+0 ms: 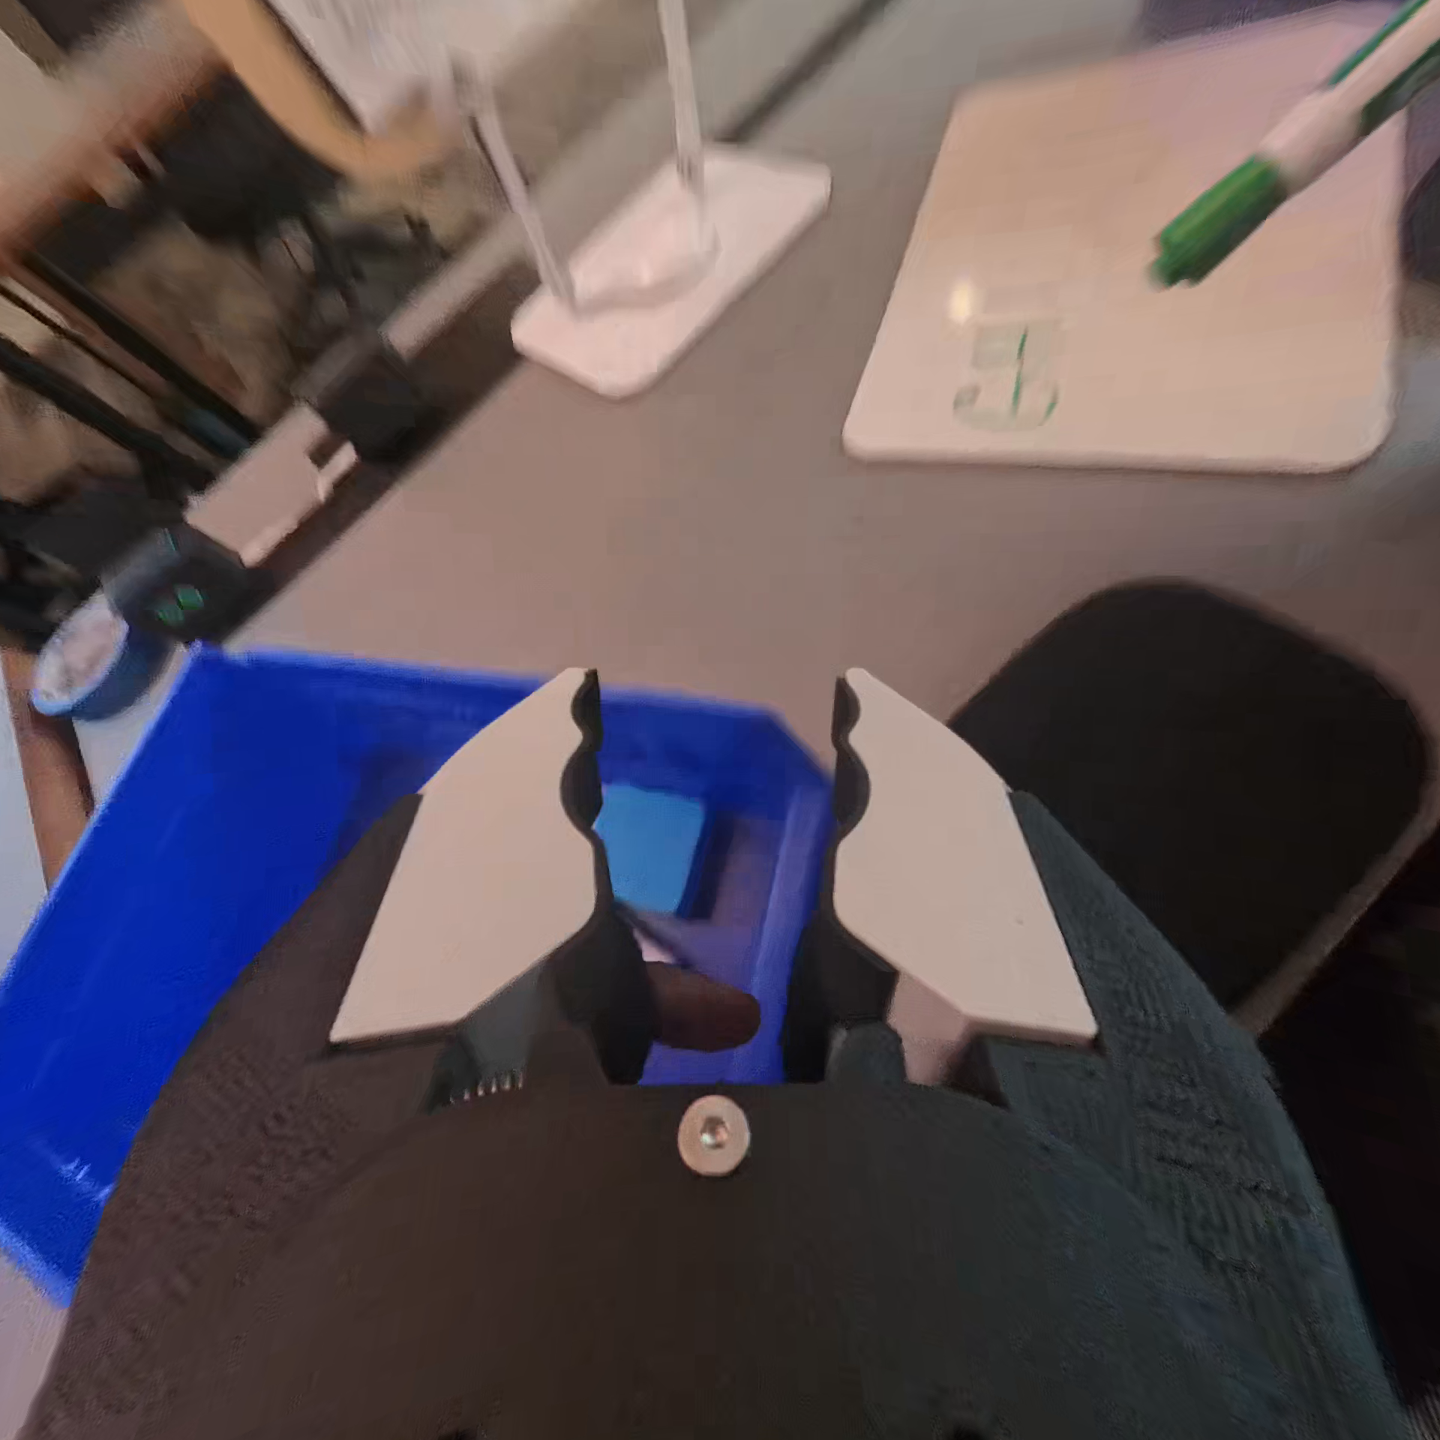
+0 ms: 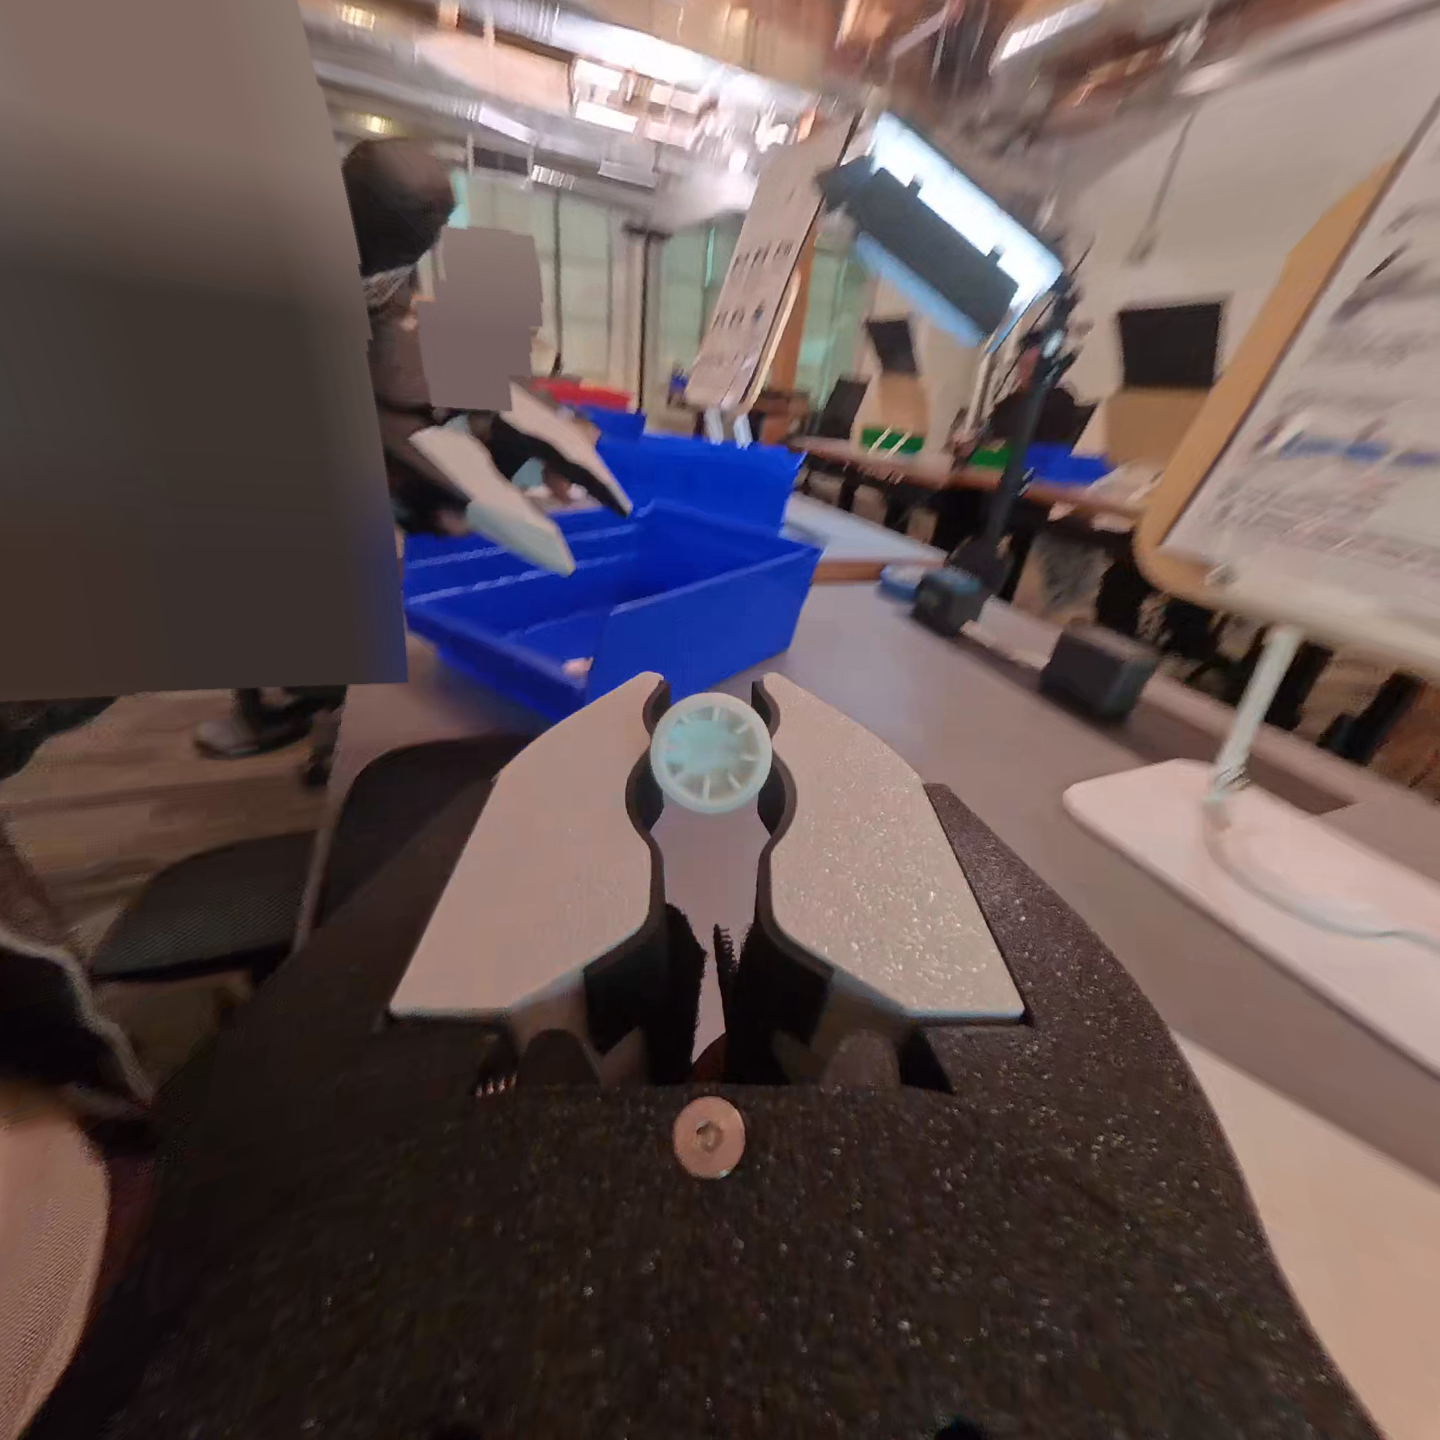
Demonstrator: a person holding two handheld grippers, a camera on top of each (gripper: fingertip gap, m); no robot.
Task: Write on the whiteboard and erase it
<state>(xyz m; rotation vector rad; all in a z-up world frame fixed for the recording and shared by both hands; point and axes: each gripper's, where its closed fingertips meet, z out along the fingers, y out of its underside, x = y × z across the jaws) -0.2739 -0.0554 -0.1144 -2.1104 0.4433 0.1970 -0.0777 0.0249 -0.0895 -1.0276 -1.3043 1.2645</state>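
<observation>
A: What sat nearest the lens?

B: The left gripper (image 1: 717,701), jaws wide and empty, over a blue bin (image 1: 195,841) holding a lighter blue eraser (image 1: 654,849).

A: And to the right of it?

B: A white stand (image 1: 670,273) on the grey table (image 1: 623,530), then the whiteboard (image 1: 1130,312) lying flat with green marks on it, too blurred to read. A black chair (image 1: 1184,764) stood below.

A: The marker?

B: The right gripper (image 2: 711,693) was clamped on the marker (image 2: 711,754), whose white end faced the camera. Its green cap (image 1: 1215,222) hung over the board. A printed sheet (image 2: 1309,452) stood far right, blurred.
</observation>
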